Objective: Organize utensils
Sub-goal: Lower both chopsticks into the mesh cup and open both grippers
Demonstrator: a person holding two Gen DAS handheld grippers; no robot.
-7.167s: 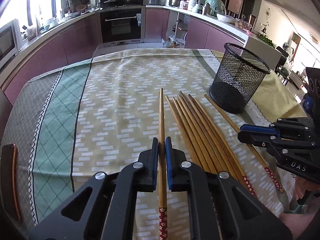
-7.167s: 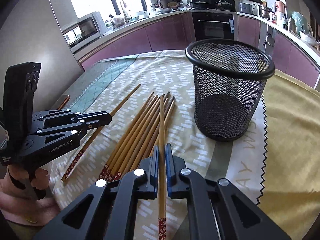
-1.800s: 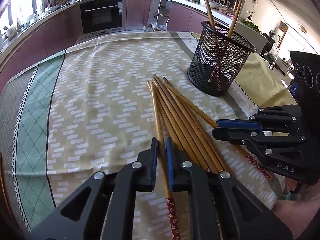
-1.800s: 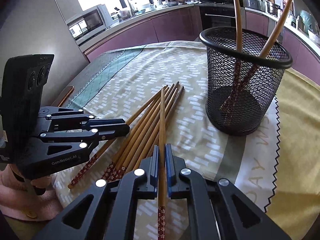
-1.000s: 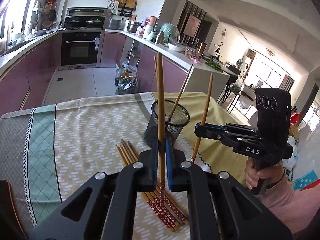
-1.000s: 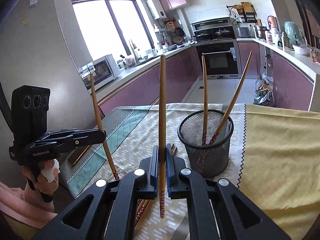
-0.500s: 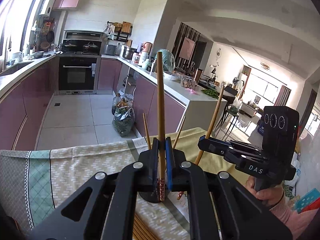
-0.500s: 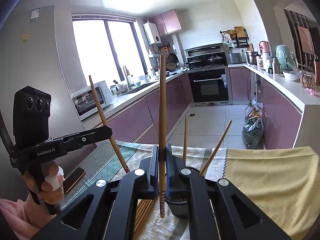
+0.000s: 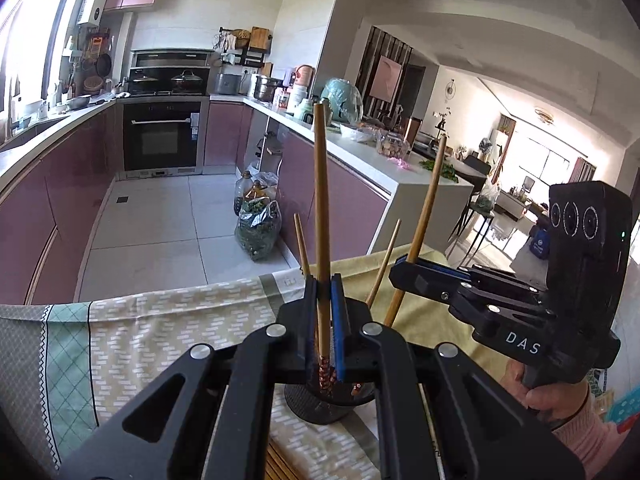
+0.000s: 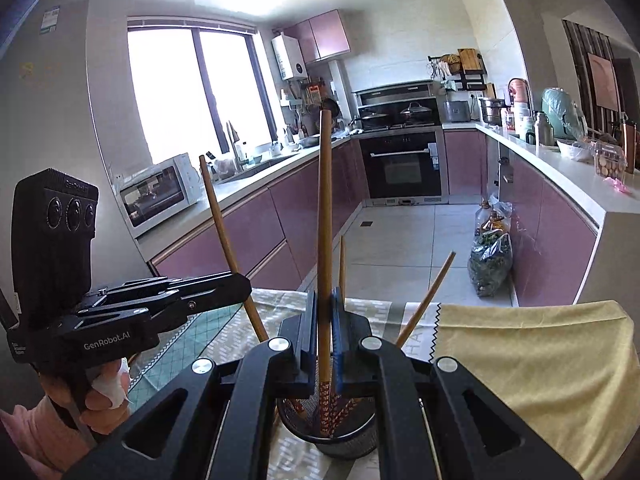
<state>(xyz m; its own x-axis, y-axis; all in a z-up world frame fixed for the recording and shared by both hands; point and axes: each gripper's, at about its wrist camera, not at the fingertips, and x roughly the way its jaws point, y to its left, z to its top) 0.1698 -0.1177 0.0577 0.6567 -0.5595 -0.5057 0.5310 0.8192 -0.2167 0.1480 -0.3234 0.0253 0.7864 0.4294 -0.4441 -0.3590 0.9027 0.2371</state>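
My left gripper (image 9: 322, 282) is shut on an upright wooden chopstick (image 9: 320, 200), whose patterned lower end hangs at the mouth of the black mesh cup (image 9: 320, 406). My right gripper (image 10: 325, 294) is shut on another upright chopstick (image 10: 325, 208), and its patterned end dips inside the cup (image 10: 348, 442). Two chopsticks (image 10: 428, 300) stand leaning in the cup. In the right wrist view the left gripper (image 10: 242, 285) holds its stick (image 10: 222, 228) at a slant. Seen from the left wrist, the right gripper (image 9: 402, 271) is close beside the cup.
Several loose chopsticks (image 9: 280, 460) lie on the patterned tablecloth (image 9: 160, 320) below the left gripper. A yellow cloth (image 10: 540, 352) covers the table's right part. Past the table's far edge lie the kitchen floor, purple cabinets and a bag of greens (image 9: 258, 228).
Both grippers have risen and moved forward with their chopsticks. The cup, a little ahead a second ago, is now right beneath the fingers, and both stick ends hang at its mouth.
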